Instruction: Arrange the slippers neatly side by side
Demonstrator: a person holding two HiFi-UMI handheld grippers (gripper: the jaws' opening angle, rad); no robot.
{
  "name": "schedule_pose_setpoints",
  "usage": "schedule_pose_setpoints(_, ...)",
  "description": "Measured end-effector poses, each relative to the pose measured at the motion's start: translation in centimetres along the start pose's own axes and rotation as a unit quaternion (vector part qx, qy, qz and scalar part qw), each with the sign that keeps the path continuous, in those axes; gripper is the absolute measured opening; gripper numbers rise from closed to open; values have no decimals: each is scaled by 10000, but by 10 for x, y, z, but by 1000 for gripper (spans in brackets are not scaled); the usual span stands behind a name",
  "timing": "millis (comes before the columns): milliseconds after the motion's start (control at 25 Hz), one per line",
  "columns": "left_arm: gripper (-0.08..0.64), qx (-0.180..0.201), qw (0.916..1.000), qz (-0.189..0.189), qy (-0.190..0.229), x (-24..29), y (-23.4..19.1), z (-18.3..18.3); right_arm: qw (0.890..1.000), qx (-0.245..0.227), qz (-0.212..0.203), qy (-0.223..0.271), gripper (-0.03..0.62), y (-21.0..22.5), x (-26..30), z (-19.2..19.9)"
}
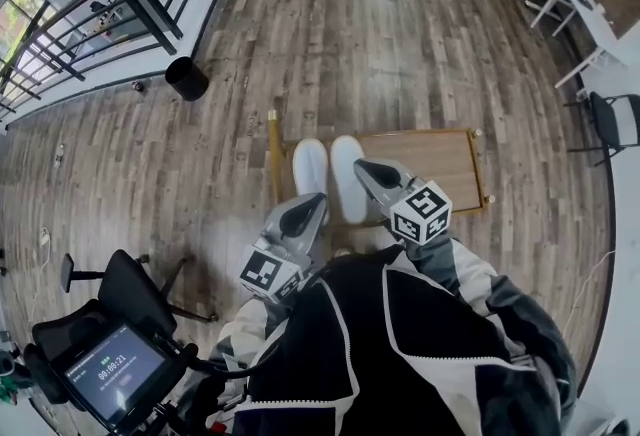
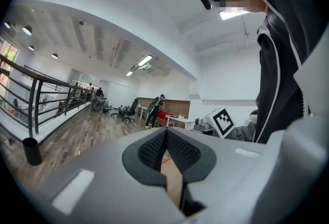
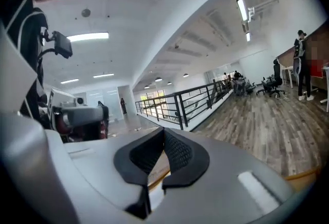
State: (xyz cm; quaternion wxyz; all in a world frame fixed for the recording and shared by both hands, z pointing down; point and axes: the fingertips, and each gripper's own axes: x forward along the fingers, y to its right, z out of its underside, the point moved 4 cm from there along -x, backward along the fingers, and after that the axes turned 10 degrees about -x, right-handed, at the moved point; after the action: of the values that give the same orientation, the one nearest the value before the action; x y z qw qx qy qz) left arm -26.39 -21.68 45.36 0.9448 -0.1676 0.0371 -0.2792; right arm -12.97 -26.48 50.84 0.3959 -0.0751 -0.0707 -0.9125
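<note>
- two white slippers lie close side by side at the left end of the low wooden table.
- my left claw is clenched with nothing in it, held level near the table's near edge.
- my right claw is clenched too, empty, raised above the slippers' near ends.

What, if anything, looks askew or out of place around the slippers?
Nothing stands out. The white slippers lie side by side, parallel, toes about level, on the low wooden table; their heels are partly hidden behind the tongs. The left tongs and right tongs are both shut and empty.
</note>
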Motion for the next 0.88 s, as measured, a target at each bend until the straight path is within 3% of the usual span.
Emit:
schedule_pose_setpoints(360,18,-82,9988,77,467,2,5,-40,9941,-506,179,940,3,-24,-55,-84)
schedule_pose_setpoints(880,18,-91,9987,56,494,0,5,-42,9947,-490,176,889,2,-26,-60,-72)
